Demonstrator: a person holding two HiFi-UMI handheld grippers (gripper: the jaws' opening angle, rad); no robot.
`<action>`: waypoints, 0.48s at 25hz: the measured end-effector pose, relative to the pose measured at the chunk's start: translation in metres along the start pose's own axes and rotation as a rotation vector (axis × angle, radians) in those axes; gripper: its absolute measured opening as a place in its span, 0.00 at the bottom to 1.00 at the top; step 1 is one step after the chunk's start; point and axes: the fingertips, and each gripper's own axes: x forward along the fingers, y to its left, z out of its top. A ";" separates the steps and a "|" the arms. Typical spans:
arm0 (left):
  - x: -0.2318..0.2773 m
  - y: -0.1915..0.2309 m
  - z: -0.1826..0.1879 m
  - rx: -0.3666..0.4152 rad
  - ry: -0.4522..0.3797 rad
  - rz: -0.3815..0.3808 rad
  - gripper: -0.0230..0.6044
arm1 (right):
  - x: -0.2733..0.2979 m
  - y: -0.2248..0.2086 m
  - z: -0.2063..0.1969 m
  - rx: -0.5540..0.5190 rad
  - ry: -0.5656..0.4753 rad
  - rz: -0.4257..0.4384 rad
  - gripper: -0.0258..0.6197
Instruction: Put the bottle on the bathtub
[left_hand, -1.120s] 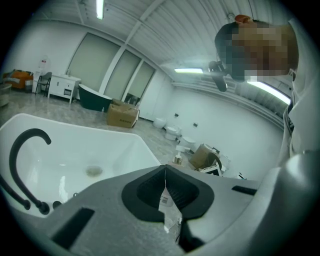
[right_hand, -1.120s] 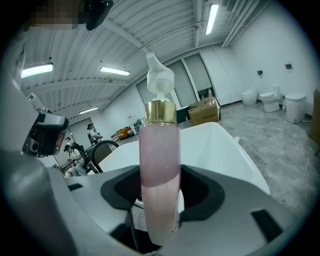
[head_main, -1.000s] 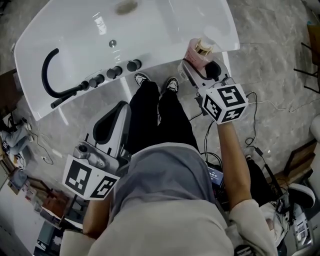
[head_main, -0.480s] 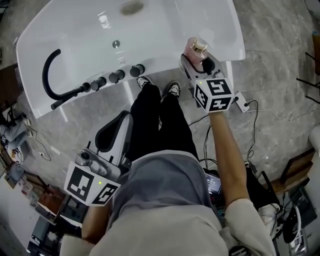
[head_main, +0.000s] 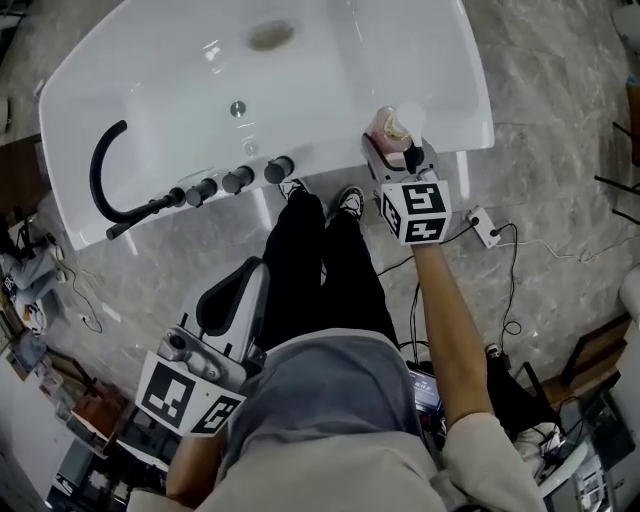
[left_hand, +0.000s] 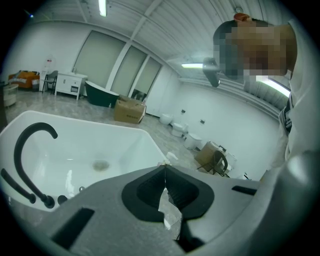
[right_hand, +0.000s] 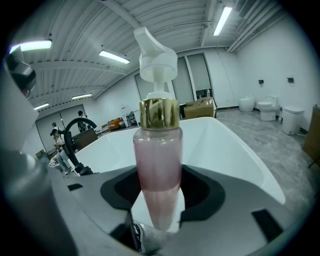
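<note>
A pink bottle (head_main: 392, 126) with a gold collar and a white pump stands upright in my right gripper (head_main: 398, 148), which is shut on its lower body. It is over the near right rim of the white bathtub (head_main: 455, 90); contact with the rim cannot be told. In the right gripper view the bottle (right_hand: 157, 155) fills the middle between the dark pads (right_hand: 204, 192), with the tub basin (right_hand: 220, 145) behind. My left gripper (head_main: 232, 300) hangs low by the person's left hip, away from the tub. In its own view the left gripper (left_hand: 164, 171) is shut with nothing in it.
A black curved faucet (head_main: 103, 168) and three dark knobs (head_main: 240, 179) sit on the tub's near rim at the left. The drain (head_main: 270, 36) lies far in the basin. The person's legs and shoes (head_main: 346, 198) stand against the tub. A power strip (head_main: 485, 226) and cables lie on the marble floor.
My right gripper has carried the bottle forward from the tub's corner edge to over its near right rim. The left gripper has stayed low by the hip.
</note>
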 end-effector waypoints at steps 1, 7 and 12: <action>0.001 0.001 0.000 -0.001 0.001 0.002 0.05 | 0.000 0.000 -0.001 0.000 -0.003 -0.001 0.37; 0.004 0.001 0.003 -0.004 -0.001 0.001 0.05 | -0.003 0.009 -0.003 -0.108 0.006 -0.008 0.37; 0.004 -0.002 0.003 -0.006 -0.006 -0.008 0.05 | -0.005 0.021 -0.007 -0.184 0.024 -0.005 0.37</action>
